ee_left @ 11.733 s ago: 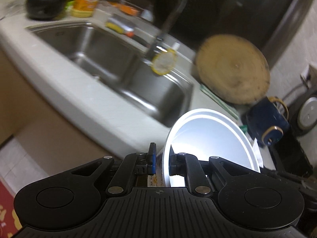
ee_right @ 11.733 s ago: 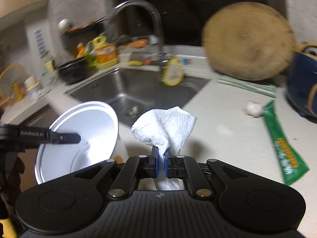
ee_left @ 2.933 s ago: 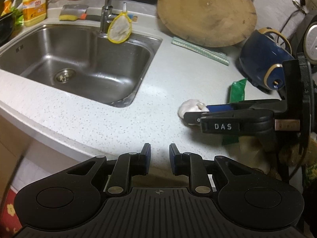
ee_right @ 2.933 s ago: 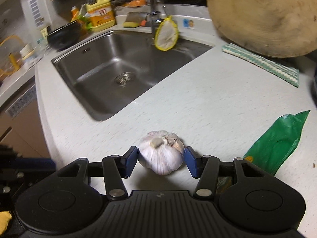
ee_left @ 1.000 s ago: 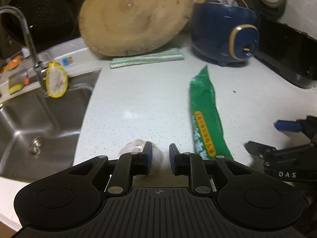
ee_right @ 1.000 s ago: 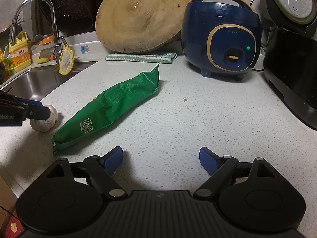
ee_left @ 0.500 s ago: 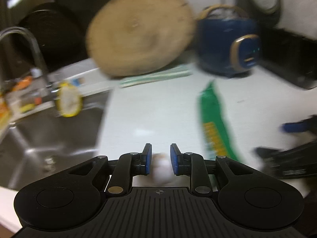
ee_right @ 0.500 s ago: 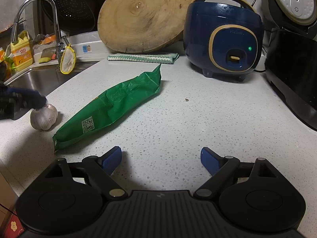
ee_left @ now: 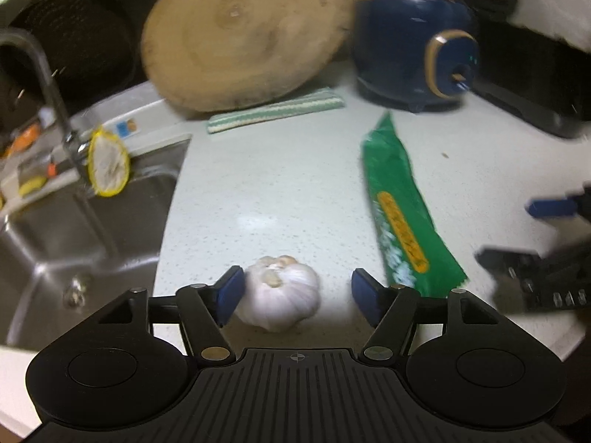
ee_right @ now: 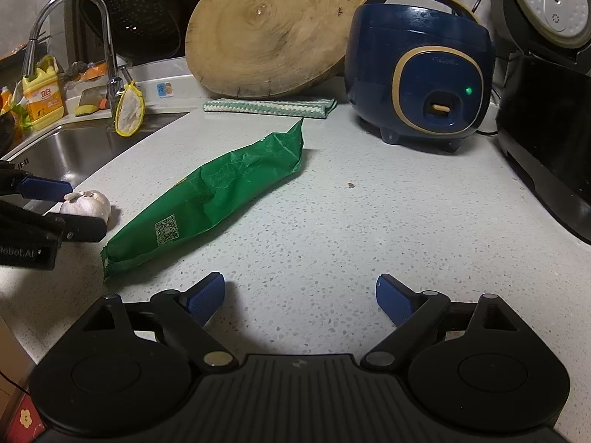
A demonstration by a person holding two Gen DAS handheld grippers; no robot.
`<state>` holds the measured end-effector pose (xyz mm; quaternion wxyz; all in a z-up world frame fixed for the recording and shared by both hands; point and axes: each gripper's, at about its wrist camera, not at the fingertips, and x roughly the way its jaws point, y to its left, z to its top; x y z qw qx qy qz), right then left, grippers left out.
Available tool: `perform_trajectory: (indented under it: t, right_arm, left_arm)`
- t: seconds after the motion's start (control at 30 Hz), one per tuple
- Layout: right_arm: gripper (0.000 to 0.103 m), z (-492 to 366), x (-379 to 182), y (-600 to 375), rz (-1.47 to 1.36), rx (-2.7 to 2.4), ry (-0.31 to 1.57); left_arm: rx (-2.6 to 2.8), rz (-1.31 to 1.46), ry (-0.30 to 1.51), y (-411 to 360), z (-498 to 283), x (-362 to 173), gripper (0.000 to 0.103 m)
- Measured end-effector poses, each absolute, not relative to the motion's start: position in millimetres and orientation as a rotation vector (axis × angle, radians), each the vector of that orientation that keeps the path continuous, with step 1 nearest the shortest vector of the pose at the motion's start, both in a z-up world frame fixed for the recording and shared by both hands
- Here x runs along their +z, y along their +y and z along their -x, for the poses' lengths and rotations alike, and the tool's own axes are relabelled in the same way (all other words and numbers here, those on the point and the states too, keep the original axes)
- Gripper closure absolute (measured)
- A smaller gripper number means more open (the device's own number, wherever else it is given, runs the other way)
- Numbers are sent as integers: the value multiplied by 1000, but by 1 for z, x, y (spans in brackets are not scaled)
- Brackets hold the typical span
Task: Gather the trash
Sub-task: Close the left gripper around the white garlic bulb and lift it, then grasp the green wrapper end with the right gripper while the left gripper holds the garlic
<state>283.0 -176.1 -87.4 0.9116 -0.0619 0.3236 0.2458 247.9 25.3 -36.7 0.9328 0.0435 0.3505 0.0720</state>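
While the left claw (ee_left: 295,289) stands wide open, a garlic bulb (ee_left: 277,297) sits on the table (ee_left: 280,192) between its blue pads, close against the left pad (ee_left: 229,293) and clear of the right one, so nothing is gripped. From the right wrist view the same claw (ee_right: 70,208) reaches in from the left edge with one finger behind the garlic (ee_right: 88,203) and one in front of it. Just right of the garlic lies a long green wrapper (ee_left: 400,210), flat on the table, its torn narrow end pointing toward a blue cooker (ee_left: 413,62) at the back; in the right view the wrapper (ee_right: 210,195) runs slantwise from near the garlic up toward the cooker (ee_right: 421,74). The right claw (ee_right: 301,295) is also spread wide and holds nothing, low over bare table, near the wrapper's lower end but not touching it. Behind, a round wooden board (ee_right: 273,29) leans upright, with a striped cloth (ee_right: 269,106) lying in front of it. To the left is a steel sink (ee_left: 70,229) with a tap (ee_right: 107,55), and a yellow-rimmed strainer (ee_right: 128,112) hangs at the tap's base. A black appliance (ee_right: 546,140) stands on the table at the far right. The left view is somewhat blurred.
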Motion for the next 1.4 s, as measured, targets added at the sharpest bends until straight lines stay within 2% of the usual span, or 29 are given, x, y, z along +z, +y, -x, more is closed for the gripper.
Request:
perform_trajectory:
  t: [0.2,0.37,0.47,0.7,0.77,0.87,1.07,1.4]
  right_arm:
    - [0,-289,-86,-173,157,565,711]
    - [0,-292,-83,-169,165,557,749]
    - [0,-292,-82,-169,169,555,765]
    - [0,-293,-83,-170,178,575,758]
    - [1,-293,-83,-170,186,591,757]
    - [9,-296,-76,-167,154,583,765]
    - [9,-302,-52,-138,113,628,682]
    - [10,-338,-38,-83,74,646,694]
  left_arm:
    - [193,72,770,56,-259,-46,35]
    - [184,92,747,58,-264,-49,36]
    - [173,105,751,58,-264,-52,42]
    - [153,167,753,63,-255,-48,41]
    - [146,230,746,69,-246,-47,41]
    - [162,300,732,77,-223,-39,41]
    - [282,314,723,90,-173,-18,41]
    - [456,345,704,119,-119,-1,41]
